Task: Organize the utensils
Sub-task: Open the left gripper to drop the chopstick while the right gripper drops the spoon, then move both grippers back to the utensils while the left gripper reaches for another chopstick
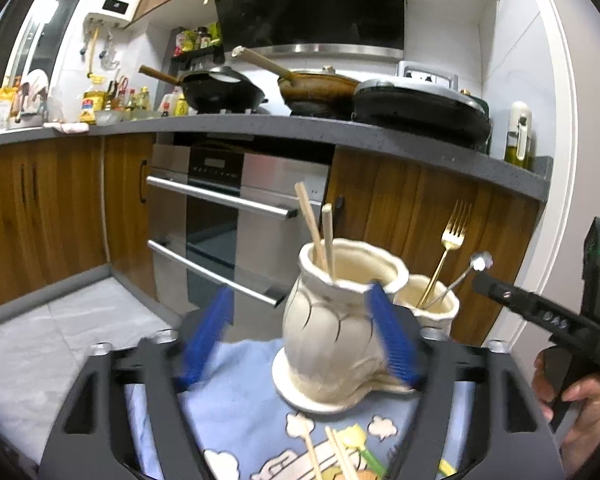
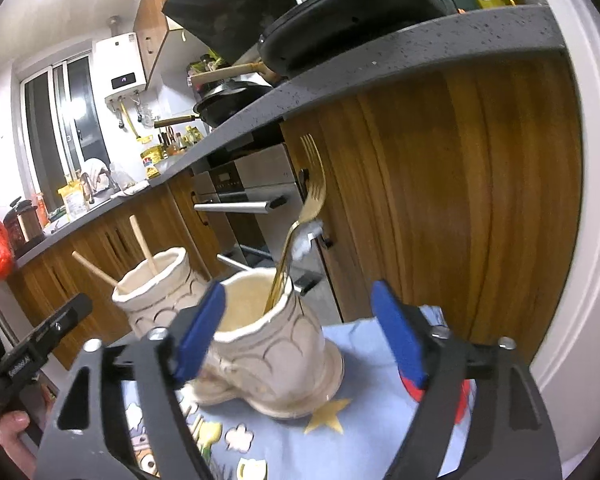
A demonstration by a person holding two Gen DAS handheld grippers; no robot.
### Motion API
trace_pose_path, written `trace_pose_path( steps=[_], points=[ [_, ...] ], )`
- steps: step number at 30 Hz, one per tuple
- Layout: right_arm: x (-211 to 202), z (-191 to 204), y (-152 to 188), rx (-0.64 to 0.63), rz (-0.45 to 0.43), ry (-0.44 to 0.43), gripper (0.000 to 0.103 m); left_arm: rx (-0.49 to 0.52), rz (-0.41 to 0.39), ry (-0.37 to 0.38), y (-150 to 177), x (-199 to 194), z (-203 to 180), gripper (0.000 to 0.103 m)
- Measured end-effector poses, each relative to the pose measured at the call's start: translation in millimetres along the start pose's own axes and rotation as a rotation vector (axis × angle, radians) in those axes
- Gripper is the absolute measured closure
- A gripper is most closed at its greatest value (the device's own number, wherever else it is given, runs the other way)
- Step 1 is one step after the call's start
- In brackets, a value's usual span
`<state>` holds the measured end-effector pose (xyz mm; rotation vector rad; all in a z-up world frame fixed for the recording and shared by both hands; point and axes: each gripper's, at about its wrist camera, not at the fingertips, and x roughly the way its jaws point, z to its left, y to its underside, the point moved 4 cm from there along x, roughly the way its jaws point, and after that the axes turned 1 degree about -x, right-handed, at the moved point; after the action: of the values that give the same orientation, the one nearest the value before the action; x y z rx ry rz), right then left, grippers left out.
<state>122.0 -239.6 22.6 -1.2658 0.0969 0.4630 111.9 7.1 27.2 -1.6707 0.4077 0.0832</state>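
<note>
Two cream ceramic holders stand on a blue cartoon cloth [image 1: 236, 404]. The nearer holder [image 1: 336, 320] holds two wooden chopsticks [image 1: 327, 240]. The farther holder [image 1: 432, 304] holds a gold fork [image 1: 450, 240] and a silver spoon [image 1: 470, 270]. My left gripper [image 1: 300, 336] is open, its blue fingers either side of the chopstick holder. More chopsticks [image 1: 328, 456] lie on the cloth below. In the right wrist view my right gripper [image 2: 300, 336] is open around the fork holder [image 2: 276, 344], with the gold fork [image 2: 300, 216] inside. The chopstick holder [image 2: 156, 292] stands behind on the left.
Wooden cabinets [image 1: 412, 208] and a steel oven [image 1: 236, 216] stand close behind the table. A grey countertop [image 1: 300, 128] carries pans and bottles. The right hand-held gripper body [image 1: 548, 320] shows at the right edge of the left wrist view.
</note>
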Motion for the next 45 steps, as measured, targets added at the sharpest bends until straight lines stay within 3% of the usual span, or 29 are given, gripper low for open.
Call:
trace_pose_path(
  steps=[2, 5, 13, 18, 26, 30, 35, 38, 40, 43, 45],
  points=[
    [-8, -1, 5, 0.013, 0.004, 0.002, 0.011, 0.011, 0.003, -0.01, 5, -5, 0, 0.01],
    [-15, 1, 12, 0.017, 0.025, -0.003, 0.005, 0.036, 0.045, -0.02, 14, -10, -1, 0.009],
    [-31, 15, 41, -0.095, 0.068, 0.032, 0.005, 0.067, 0.188, -0.047, 48, -13, -2, 0.009],
    [-36, 11, 55, -0.082, 0.115, 0.036, 0.005, 0.07, 0.257, -0.074, 69, -19, 0, 0.009],
    [-42, 13, 72, -0.103, 0.173, 0.062, 0.005, 0.178, 0.415, -0.119, 103, -23, -9, 0.01],
    [-41, 17, 78, -0.131, 0.239, 0.078, 0.005, 0.174, 0.494, -0.102, 112, -28, -11, 0.011],
    [-43, 27, 86, -0.212, 0.302, 0.07, 0.007, 0.194, 0.528, -0.083, 109, -32, -17, 0.03],
    [-43, 30, 90, -0.239, 0.312, 0.059, 0.012, 0.183, 0.568, -0.054, 110, -27, -21, 0.046],
    [-42, 29, 91, -0.239, 0.324, 0.053, 0.019, 0.193, 0.599, -0.044, 112, -22, -25, 0.065],
    [-39, 25, 94, -0.232, 0.343, 0.054, 0.025, 0.221, 0.644, -0.033, 118, -18, -32, 0.076],
    [-39, 24, 95, -0.236, 0.351, 0.051, 0.027, 0.225, 0.676, -0.017, 123, -18, -35, 0.077]
  ],
)
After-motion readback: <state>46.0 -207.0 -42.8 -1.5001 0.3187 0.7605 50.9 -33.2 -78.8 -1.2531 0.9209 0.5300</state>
